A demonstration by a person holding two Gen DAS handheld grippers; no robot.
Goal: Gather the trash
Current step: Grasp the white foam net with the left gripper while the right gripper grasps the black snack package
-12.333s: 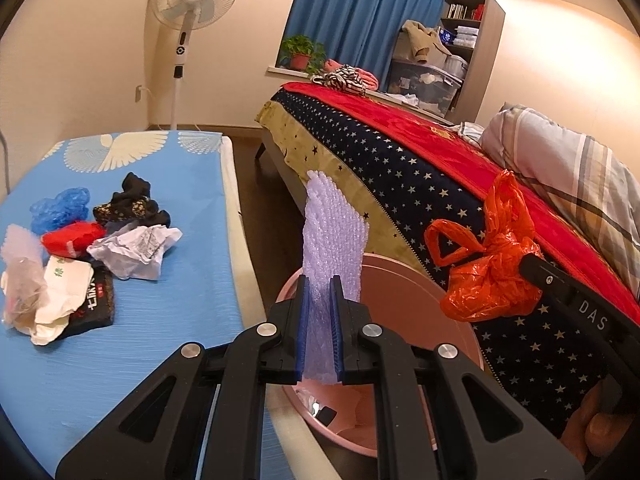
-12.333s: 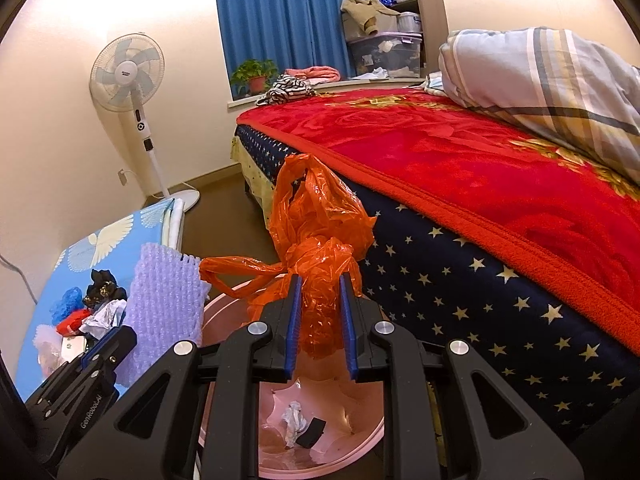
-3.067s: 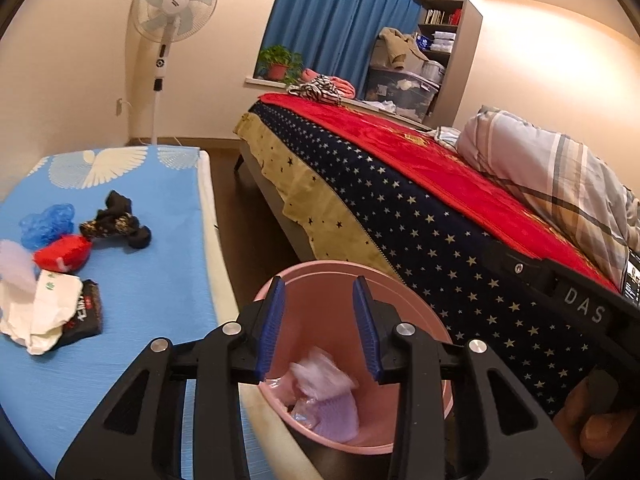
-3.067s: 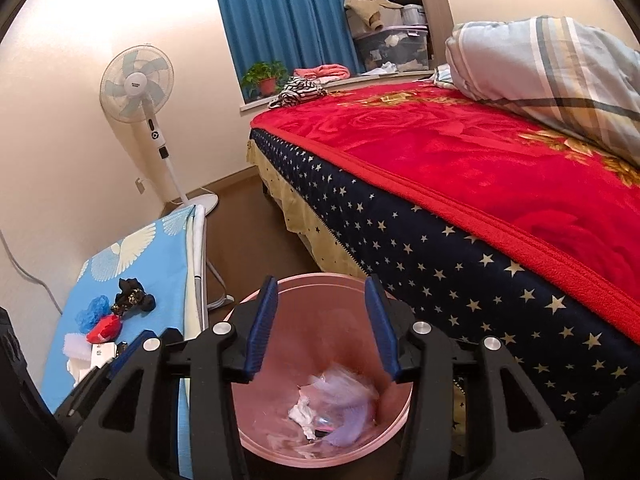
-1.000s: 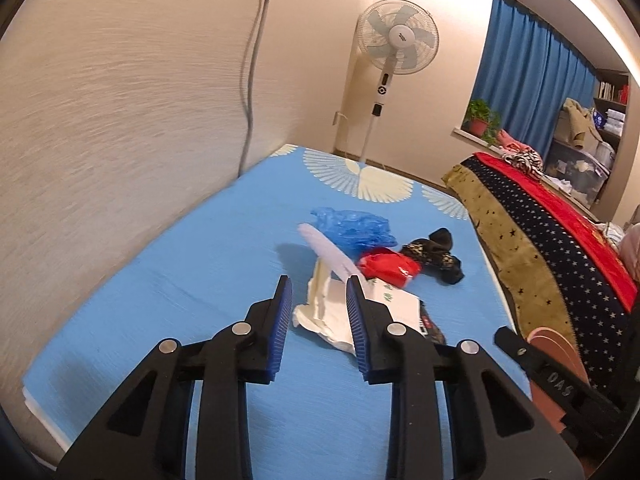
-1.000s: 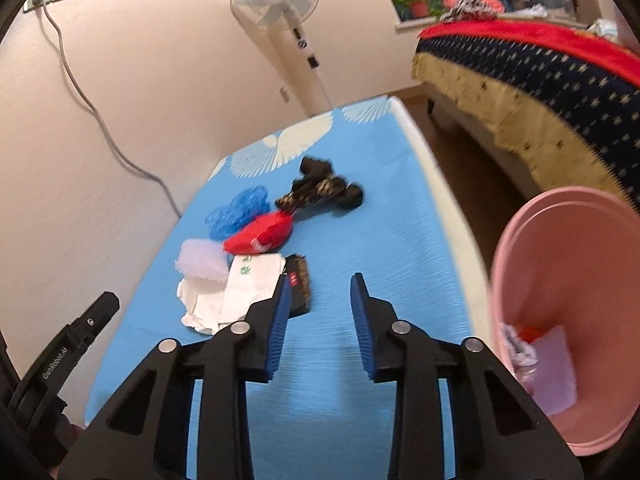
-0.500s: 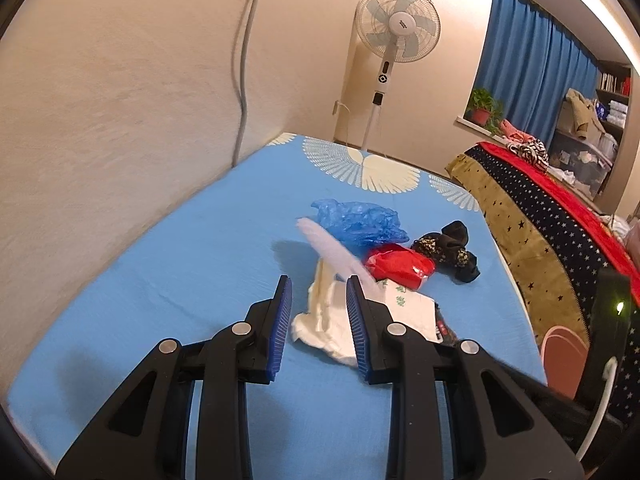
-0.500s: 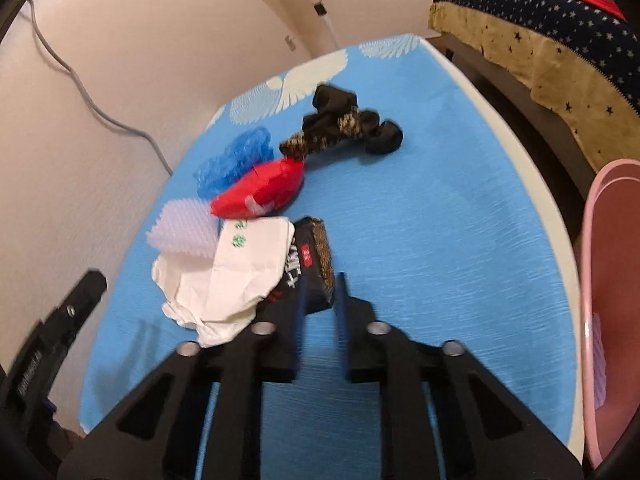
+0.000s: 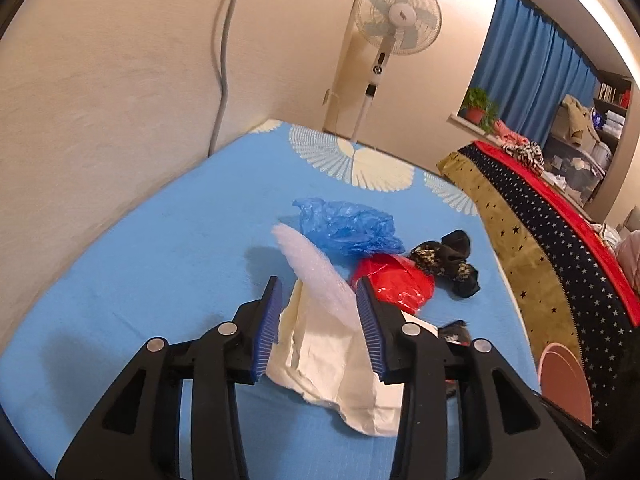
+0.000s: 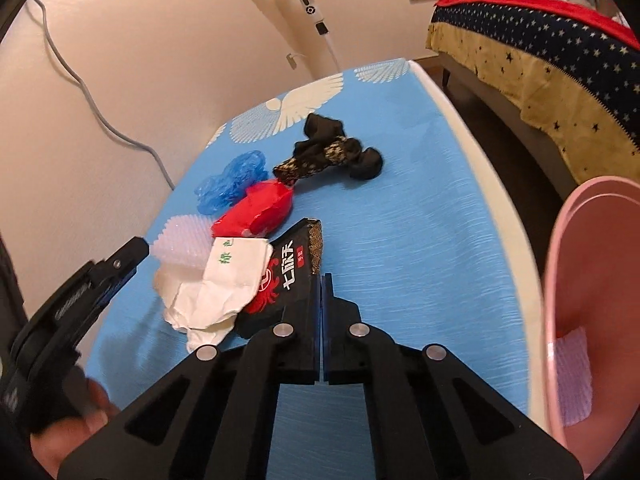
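Trash pickup unfinished: the left claw (image 9: 318, 320), jaws opening, straddles bubble wrap (image 9: 316, 272) and white paper (image 9: 340, 364) without gripping; a black packet (image 10: 288, 272) lies against the right claw (image 10: 321, 300), clenched empty. Clear table (image 10: 420, 248) runs rightward to its edge; beyond stands the partly filled pink bin (image 10: 560, 280).

Six trash pcs: 1 blue bag (image 9: 348, 228), 1 red bag (image 9: 394, 284), 1 black sock bundle (image 9: 450, 262), 1 white paper (image 9: 336, 364), 1 bubble sheet (image 9: 316, 272), 1 black packet (image 10: 288, 272).
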